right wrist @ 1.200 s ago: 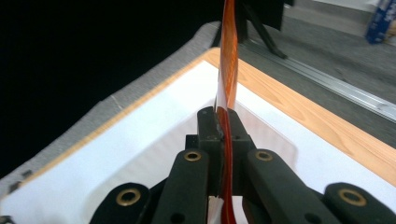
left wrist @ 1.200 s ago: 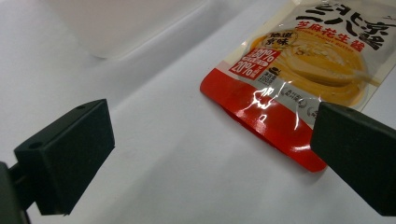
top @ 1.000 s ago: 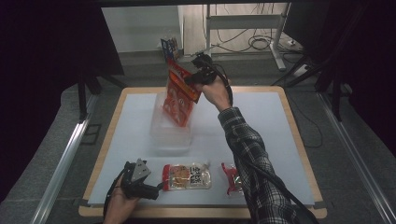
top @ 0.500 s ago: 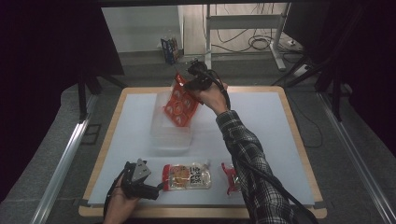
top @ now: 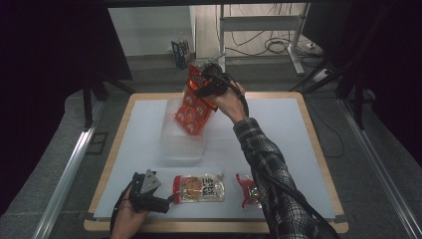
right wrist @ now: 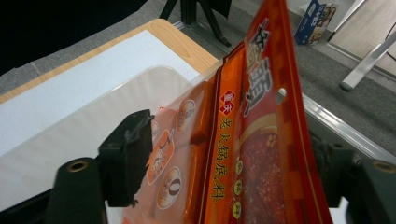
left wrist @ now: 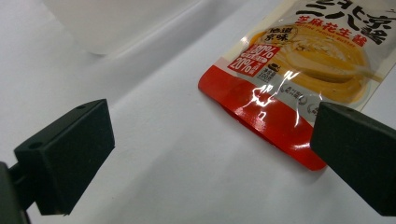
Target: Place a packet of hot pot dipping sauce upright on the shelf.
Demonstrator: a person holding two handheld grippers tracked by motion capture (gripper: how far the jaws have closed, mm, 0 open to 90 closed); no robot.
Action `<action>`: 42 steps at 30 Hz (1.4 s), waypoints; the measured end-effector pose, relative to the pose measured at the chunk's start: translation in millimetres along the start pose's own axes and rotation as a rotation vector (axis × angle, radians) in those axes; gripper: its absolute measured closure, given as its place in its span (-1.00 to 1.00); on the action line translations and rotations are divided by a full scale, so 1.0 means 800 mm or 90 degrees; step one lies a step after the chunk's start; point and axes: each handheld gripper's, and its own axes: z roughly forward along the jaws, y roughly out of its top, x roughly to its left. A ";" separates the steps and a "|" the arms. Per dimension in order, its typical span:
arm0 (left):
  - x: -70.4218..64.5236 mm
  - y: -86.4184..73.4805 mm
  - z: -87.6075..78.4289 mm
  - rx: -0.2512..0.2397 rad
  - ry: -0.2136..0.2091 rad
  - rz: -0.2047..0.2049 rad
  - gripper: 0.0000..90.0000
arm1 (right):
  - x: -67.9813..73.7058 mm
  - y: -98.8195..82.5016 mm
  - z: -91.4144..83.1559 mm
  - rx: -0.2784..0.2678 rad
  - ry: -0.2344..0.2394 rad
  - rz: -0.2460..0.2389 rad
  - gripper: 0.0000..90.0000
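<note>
Because the orange-red packet (top: 195, 104) hangs over the clear plastic container (top: 182, 139), the right gripper (top: 205, 79) appears to be letting it drop in rather than carrying it on. Its fingers (right wrist: 126, 156) have just been opening: in the right gripper view they stand apart with the packet (right wrist: 243, 154) upright between them, the left one off the film, while the far one is hidden behind the packet, so I cannot say whether it still touches. The packet's lower end seems to sit inside or against the container's rim, below and ahead of these fingers, though the clear wall makes that hard to read. Holding it by the top edge, upright, suits a narrow container mouth, since the bag can slide down end first.

The left gripper (top: 149, 191) waits low at the near edge of the white worktop (top: 278, 124), fingers (left wrist: 70, 154) wide open and empty. Its pair frames the red bottom seam of the sauce pouch (left wrist: 299, 79), which lies flat just ahead of and toward the right finger. That placing reads as a ready approach for the next pick. A smaller red sachet (top: 247, 189) lies flat beyond the pouch (top: 199, 187), farther from the left fingers.
</note>
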 end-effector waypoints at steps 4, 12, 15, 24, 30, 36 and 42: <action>-0.001 0.000 0.000 0.002 0.000 0.002 -1.00 | -0.005 -0.002 -0.005 -0.003 0.002 0.000 -0.50; -0.001 0.000 0.001 0.005 0.000 0.004 -1.00 | -0.012 -0.003 -0.021 -0.028 0.007 0.001 -0.71; -0.001 0.000 0.002 0.006 0.000 0.005 -1.00 | -0.013 -0.003 -0.026 -0.019 0.010 -0.002 -0.82; -0.002 0.000 0.001 0.001 0.000 0.000 -1.00 | -0.014 -0.012 -0.042 -0.015 -0.035 -0.043 -1.00; -0.001 0.002 -0.002 0.000 -0.015 -0.013 -1.00 | -0.013 -0.021 -0.055 -0.014 -0.040 -0.073 -1.00; -0.001 0.003 -0.002 -0.001 -0.027 -0.019 -0.99 | -0.012 -0.034 -0.069 -0.022 -0.024 -0.061 -1.00; -0.002 0.003 -0.002 -0.007 -0.033 -0.028 -0.99 | -0.012 -0.051 -0.081 -0.025 -0.010 -0.039 -1.00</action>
